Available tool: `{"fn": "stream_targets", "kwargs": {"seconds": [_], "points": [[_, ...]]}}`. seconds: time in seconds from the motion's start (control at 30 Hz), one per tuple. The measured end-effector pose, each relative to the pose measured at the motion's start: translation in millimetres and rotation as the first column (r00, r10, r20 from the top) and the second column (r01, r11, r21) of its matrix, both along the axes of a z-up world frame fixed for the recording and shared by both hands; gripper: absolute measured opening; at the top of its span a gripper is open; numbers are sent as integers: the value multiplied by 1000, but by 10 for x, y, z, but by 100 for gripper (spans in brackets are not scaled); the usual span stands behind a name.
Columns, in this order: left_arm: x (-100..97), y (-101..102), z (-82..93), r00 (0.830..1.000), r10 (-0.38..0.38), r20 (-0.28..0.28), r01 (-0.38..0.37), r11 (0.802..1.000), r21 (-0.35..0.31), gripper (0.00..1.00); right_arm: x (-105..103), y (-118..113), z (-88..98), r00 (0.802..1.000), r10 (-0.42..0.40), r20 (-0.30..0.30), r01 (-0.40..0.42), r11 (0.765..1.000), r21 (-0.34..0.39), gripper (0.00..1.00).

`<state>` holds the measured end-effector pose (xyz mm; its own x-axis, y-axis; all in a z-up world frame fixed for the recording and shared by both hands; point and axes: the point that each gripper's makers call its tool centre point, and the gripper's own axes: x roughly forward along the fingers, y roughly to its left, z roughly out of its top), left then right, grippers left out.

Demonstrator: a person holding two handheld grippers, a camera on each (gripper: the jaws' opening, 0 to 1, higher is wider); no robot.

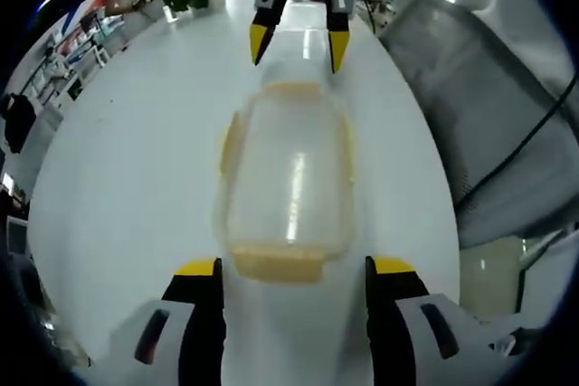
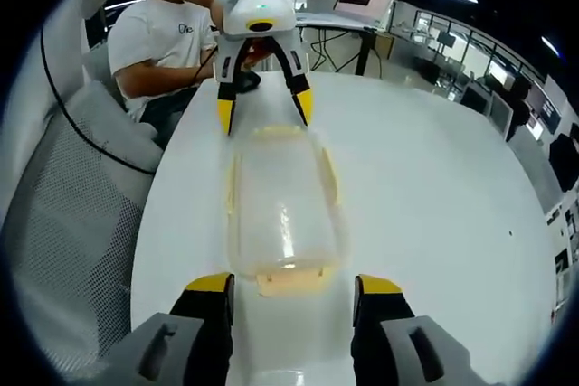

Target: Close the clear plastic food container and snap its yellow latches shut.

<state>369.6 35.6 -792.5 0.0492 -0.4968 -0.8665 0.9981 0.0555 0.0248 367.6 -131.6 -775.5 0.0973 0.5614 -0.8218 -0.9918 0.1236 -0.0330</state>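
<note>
The clear container sits mid-frame on the white table, lid on. The left gripper and right gripper stand spread, empty. Light, slippery, flexible plastic: press the yellow end latches.

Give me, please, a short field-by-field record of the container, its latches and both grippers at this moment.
container: clear, lid on, lying on the white table
latches: yellow, one at each end and each long side; whether snapped cannot be told
left gripper: open, at one end latch, not touching
right gripper: open, at the opposite end
background: mesh chair, seated person
</note>
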Motion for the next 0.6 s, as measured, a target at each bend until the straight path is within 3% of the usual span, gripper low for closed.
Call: {"fn": "stream_targets", "kwargs": {"seconds": [0.6], "points": [[58, -10, -70, 1000, -11, -7, 11, 1000, -1, 51, 3, 9, -92, 999, 41, -11, -41, 999, -29, 47]]}}
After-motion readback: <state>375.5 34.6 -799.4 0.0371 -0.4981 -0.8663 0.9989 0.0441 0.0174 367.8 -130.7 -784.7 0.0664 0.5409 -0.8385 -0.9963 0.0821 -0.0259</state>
